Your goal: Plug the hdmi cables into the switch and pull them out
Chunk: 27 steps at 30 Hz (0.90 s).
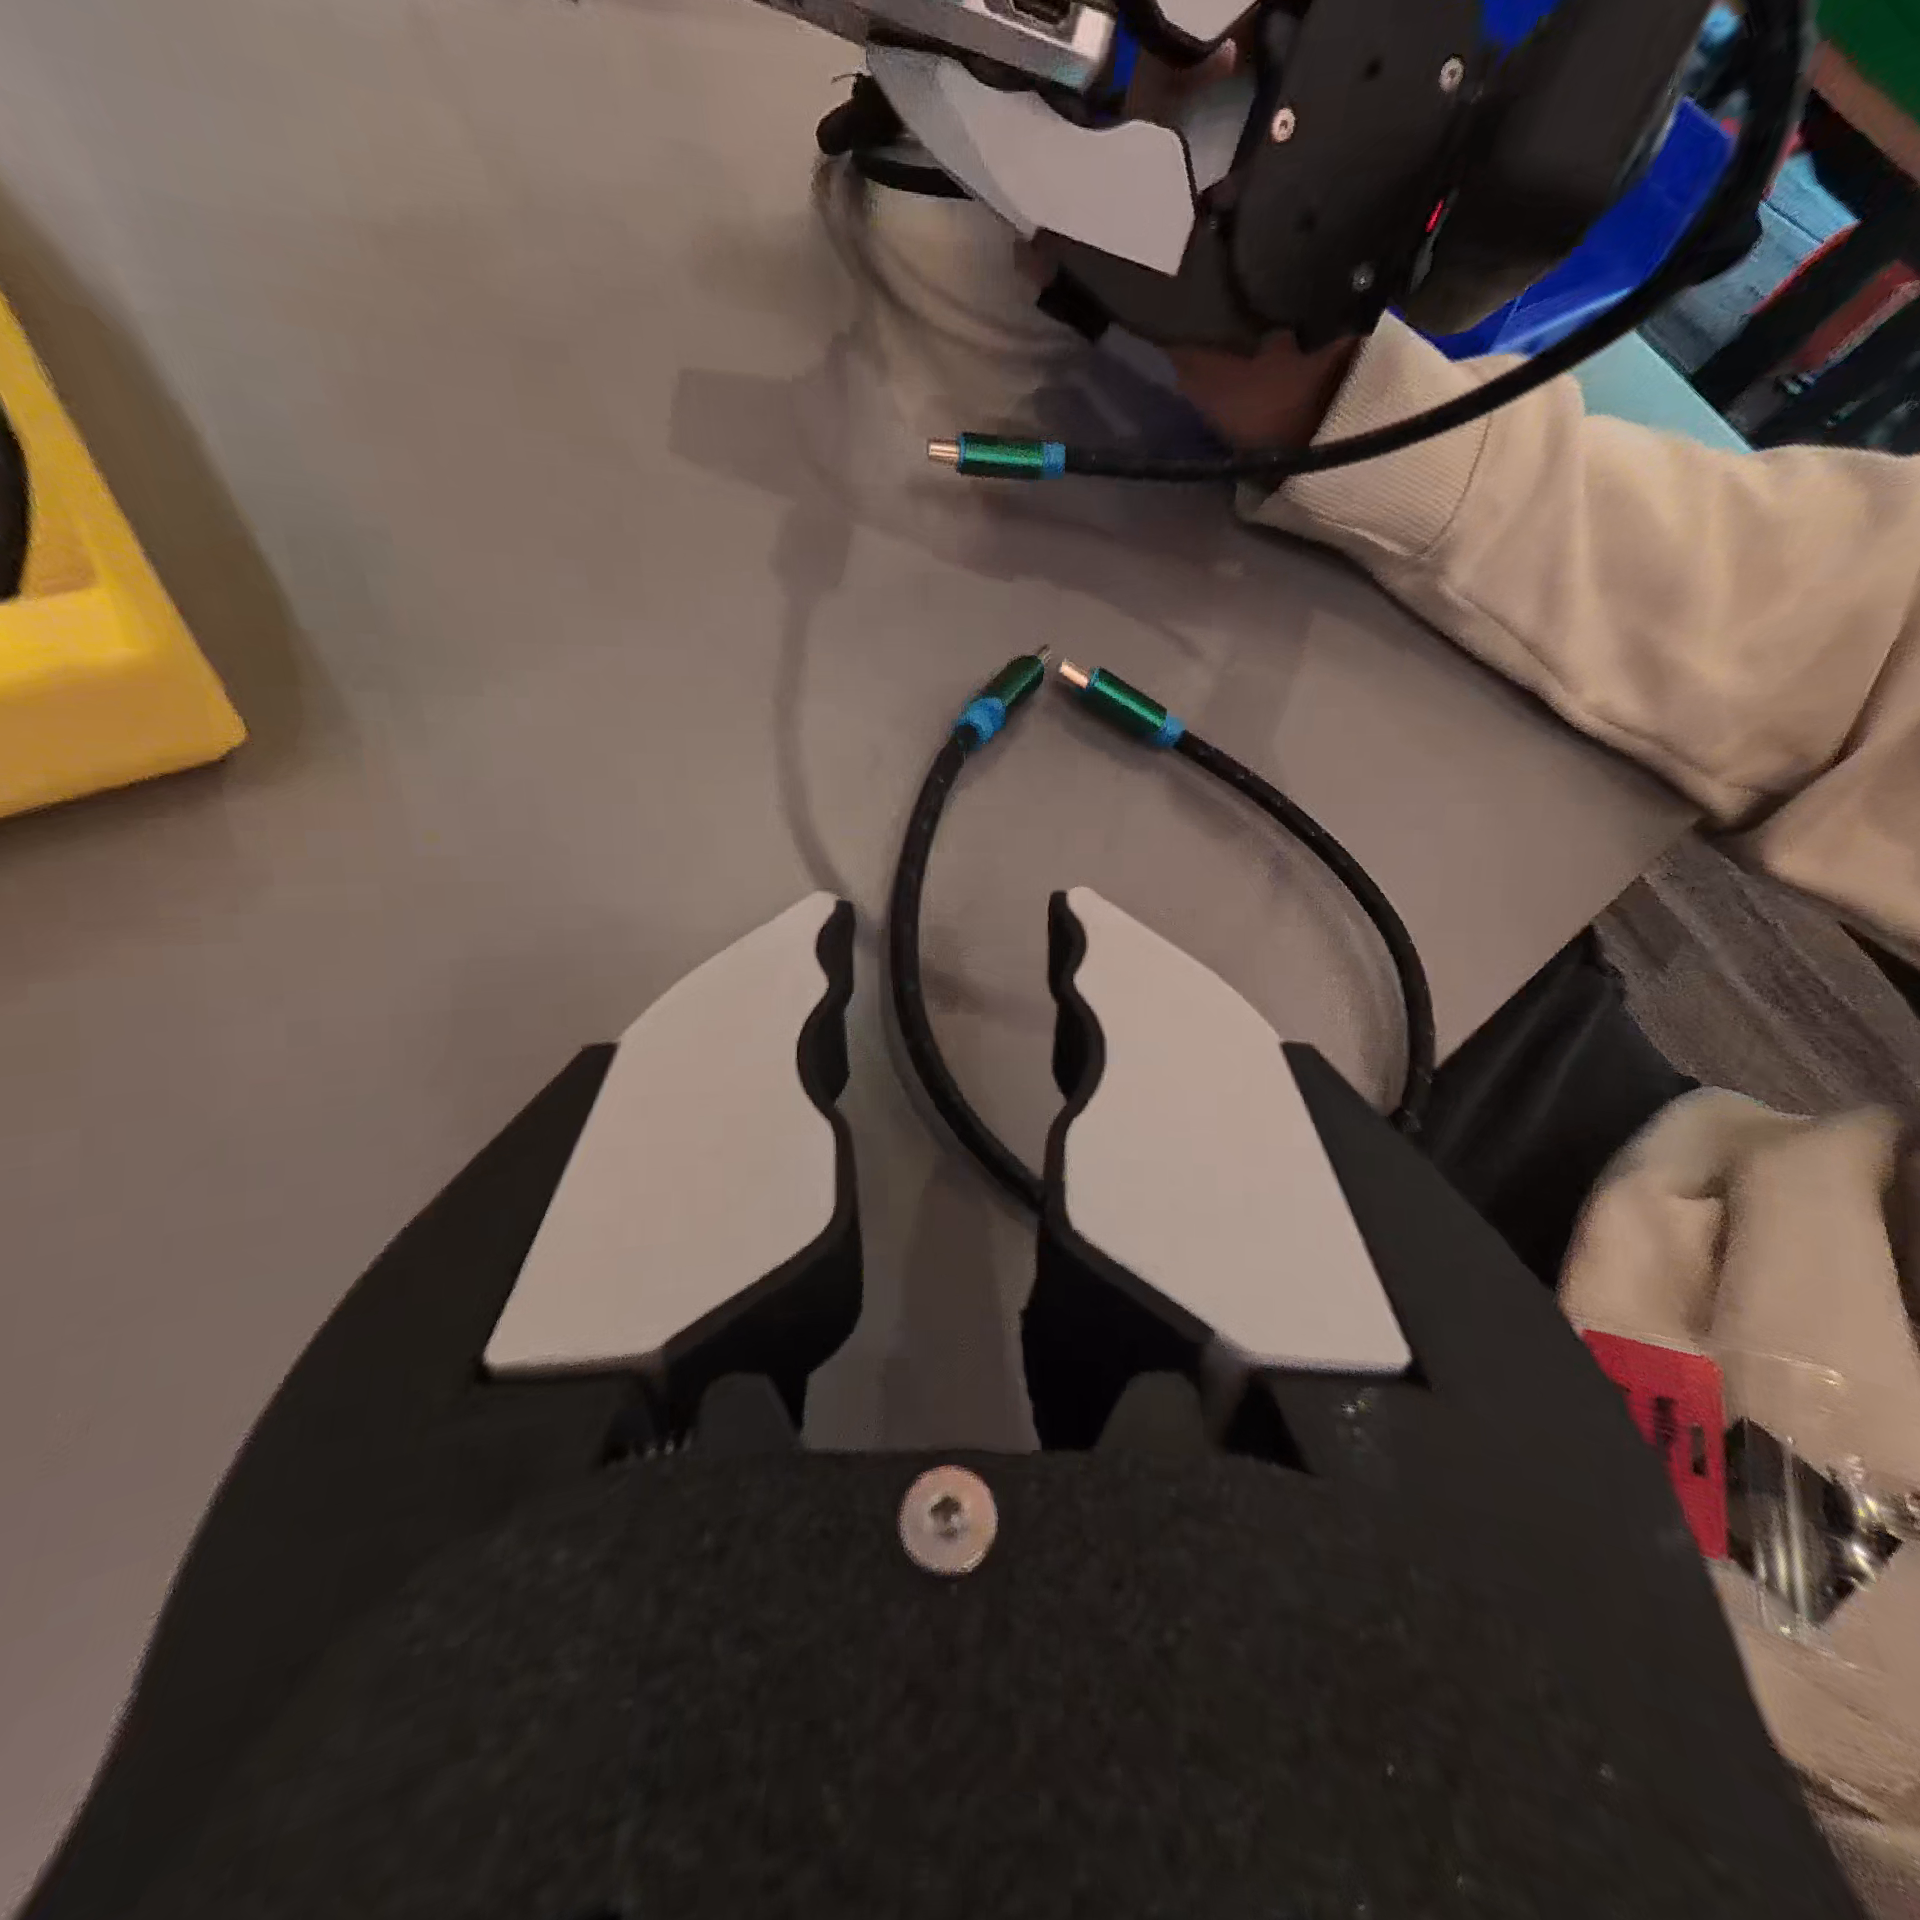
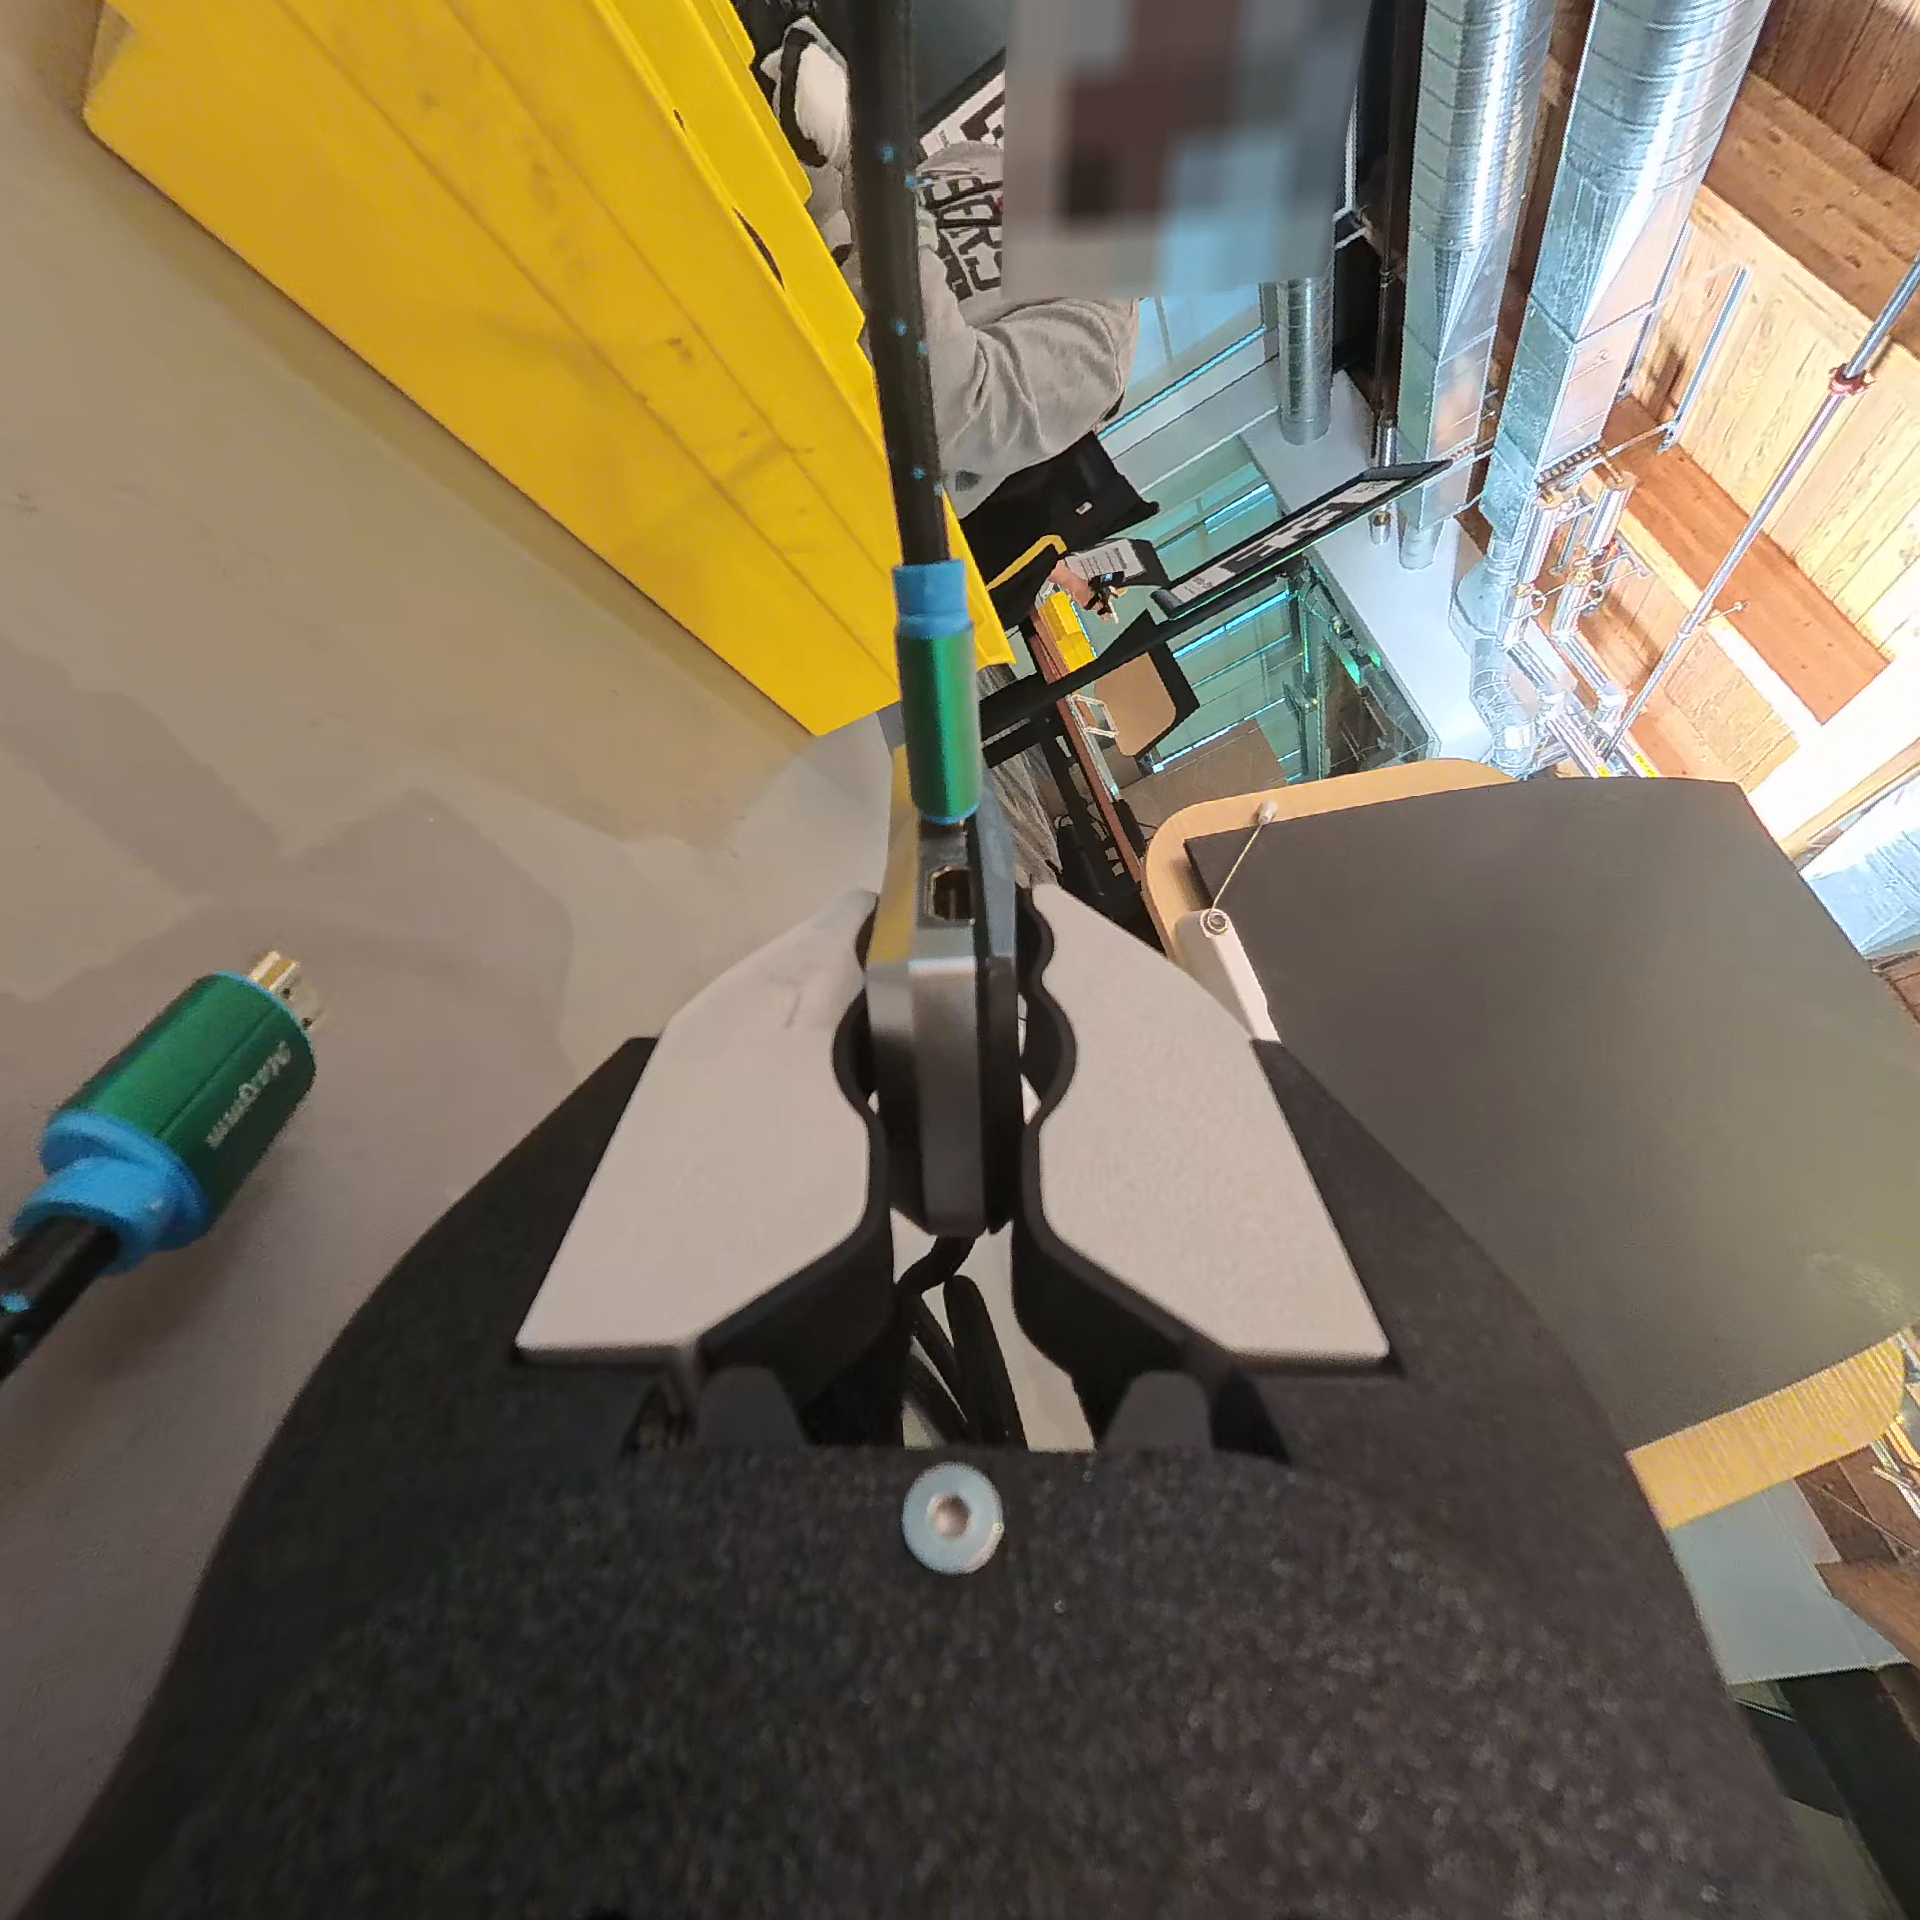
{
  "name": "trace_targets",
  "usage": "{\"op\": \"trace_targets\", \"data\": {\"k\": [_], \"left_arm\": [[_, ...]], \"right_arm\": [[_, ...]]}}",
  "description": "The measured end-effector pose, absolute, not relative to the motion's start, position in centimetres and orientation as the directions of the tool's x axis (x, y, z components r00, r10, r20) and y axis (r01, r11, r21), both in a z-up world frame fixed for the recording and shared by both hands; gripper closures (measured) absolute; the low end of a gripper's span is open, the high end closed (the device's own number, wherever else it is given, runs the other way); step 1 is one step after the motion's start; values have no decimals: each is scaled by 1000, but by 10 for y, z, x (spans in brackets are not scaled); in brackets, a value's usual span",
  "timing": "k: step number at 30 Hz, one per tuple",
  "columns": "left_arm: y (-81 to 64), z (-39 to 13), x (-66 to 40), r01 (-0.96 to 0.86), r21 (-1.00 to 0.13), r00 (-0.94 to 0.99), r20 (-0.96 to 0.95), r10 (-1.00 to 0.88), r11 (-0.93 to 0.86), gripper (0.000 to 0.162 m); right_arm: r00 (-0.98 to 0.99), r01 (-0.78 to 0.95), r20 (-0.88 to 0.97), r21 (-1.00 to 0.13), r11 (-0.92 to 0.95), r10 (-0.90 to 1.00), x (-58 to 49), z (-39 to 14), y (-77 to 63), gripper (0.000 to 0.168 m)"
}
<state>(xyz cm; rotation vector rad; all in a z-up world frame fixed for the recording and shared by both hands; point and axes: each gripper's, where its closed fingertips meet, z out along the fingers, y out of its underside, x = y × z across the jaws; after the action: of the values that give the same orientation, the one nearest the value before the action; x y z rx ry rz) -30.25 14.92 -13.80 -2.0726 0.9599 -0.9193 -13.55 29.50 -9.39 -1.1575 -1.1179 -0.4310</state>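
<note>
My left gripper [image 1: 951, 914] is open and empty, hovering over a short black HDMI cable [image 1: 914, 935] that loops on the grey table. The cable's two green plugs [image 1: 1006, 686] [image 1: 1122, 707] lie tip to tip just ahead of the gripper. A third green plug [image 1: 1003, 457] lies farther off, with its cable running right. My right gripper [image 2: 951, 914] is shut on the thin grey switch [image 2: 940, 1060], held on edge. One green plug [image 2: 935, 727] sits in the switch and its black cable runs upward. An empty port [image 2: 951, 896] shows beside it. The right gripper [image 1: 1091, 177] and the switch [image 1: 997, 31] also show at the top of the left wrist view.
A yellow bin [image 1: 83, 675] stands at the left of the table; it also shows in the right wrist view [image 2: 468, 312]. A loose green plug [image 2: 187, 1091] lies on the table left of the right gripper. A person's beige sleeve [image 1: 1610, 582] reaches in from the right. The left gripper's tips are roughly 25 centimetres from the right gripper's.
</note>
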Motion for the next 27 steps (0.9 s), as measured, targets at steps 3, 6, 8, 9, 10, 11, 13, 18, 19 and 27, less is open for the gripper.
{"op": "trace_targets", "data": {"k": [3, 6, 8, 9, 10, 11, 13, 18, 19, 27], "left_arm": [[161, -151, -285, -404, -721, 430, 394, -813, -563, 127], [169, -159, -269, -419, -670, 388, 478, -788, -613, 128], [166, -166, -262, -460, -604, 374, 532, -759, -650, 129], [165, -168, -260, -475, -587, 369, 543, -754, -655, 131], [166, -170, -259, -482, -580, 374, 542, -753, -657, 131], [167, -172, -258, -486, -576, 375, 542, -752, -657, 131], [167, -174, -255, -497, -558, 368, 559, -743, -665, 131], [165, -177, -248, -506, -514, 343, 617, -708, -693, 134], [166, -177, -246, -504, -512, 343, 621, -705, -696, 134], [154, -182, -231, -538, -414, 344, 687, -640, -734, 143]], "right_arm": [[435, 767, 863, -504, 397, 255, -135, -94, 295, 147], [439, 765, 860, -510, 394, 261, -135, -94, 296, 147], [442, 763, 857, -514, 392, 264, -134, -94, 296, 147], [442, 763, 857, -515, 392, 264, -134, -94, 296, 147], [443, 762, 856, -516, 392, 265, -134, -94, 296, 147], [443, 761, 856, -517, 391, 267, -134, -95, 296, 147], [442, 762, 856, -516, 391, 270, -135, -95, 296, 147], [441, 761, 854, -519, 389, 275, -135, -96, 296, 147], [442, 761, 854, -520, 389, 276, -135, -96, 296, 147], [441, 760, 853, -521, 389, 280, -136, -96, 296, 147]]}}
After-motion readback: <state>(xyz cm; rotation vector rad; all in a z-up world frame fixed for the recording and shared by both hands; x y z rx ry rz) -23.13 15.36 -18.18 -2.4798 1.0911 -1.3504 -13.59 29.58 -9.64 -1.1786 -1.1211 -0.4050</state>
